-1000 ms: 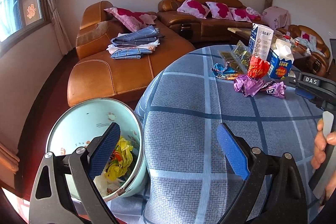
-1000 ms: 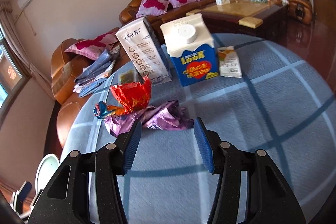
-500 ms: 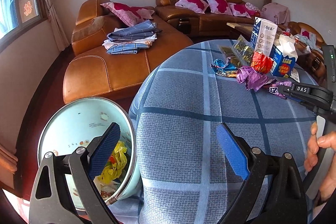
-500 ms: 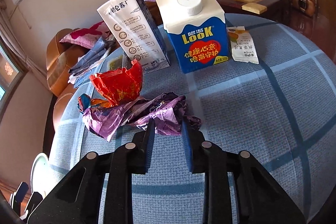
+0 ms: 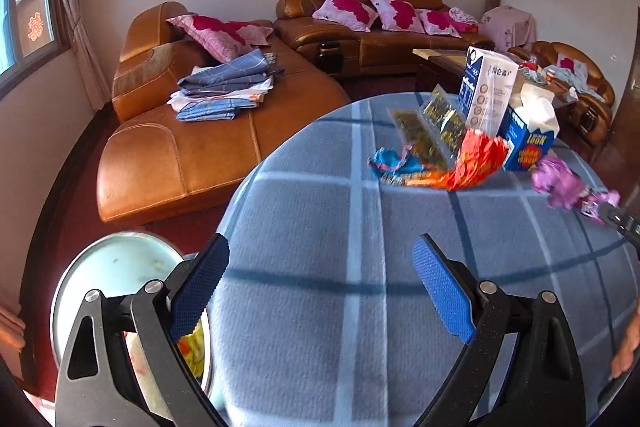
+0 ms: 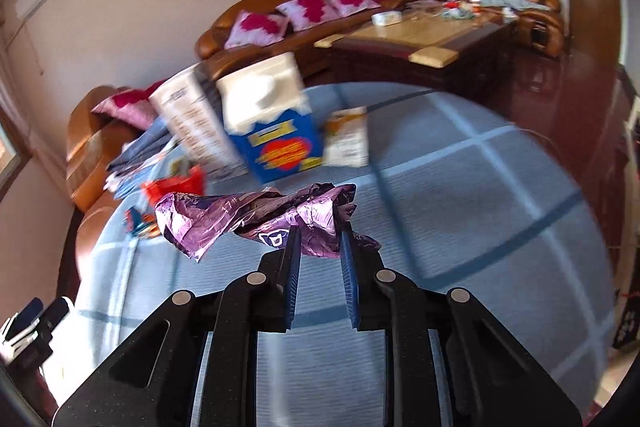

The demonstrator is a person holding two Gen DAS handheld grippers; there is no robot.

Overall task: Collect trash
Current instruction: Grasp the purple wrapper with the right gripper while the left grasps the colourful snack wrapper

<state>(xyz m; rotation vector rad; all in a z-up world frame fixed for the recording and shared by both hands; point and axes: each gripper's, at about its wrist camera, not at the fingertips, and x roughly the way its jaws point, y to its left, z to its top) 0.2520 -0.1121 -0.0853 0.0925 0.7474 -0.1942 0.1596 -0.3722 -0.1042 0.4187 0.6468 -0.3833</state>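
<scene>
My right gripper (image 6: pixel 320 231) is shut on a crumpled purple foil wrapper (image 6: pixel 248 215) and holds it lifted above the table; the wrapper also shows in the left wrist view (image 5: pixel 564 183). A red wrapper (image 5: pixel 476 159), a blue-orange wrapper (image 5: pixel 392 167) and clear snack packets (image 5: pixel 432 123) lie on the blue checked tablecloth (image 5: pixel 360 267). My left gripper (image 5: pixel 320 267) is open and empty over the table's near edge. A pale green trash bin (image 5: pixel 112 267) with yellow scraps stands at the lower left.
A white milk carton (image 5: pixel 488 87) and a blue carton (image 5: pixel 528 139) stand at the table's far side, with a flat sachet (image 6: pixel 348 143) beside them. Brown leather sofas (image 5: pixel 200 147) and a coffee table (image 6: pixel 420 43) lie beyond.
My right gripper closed on the purple wrapper and lifted it off the table, moving back. My left gripper shifted so the bin sits lower left.
</scene>
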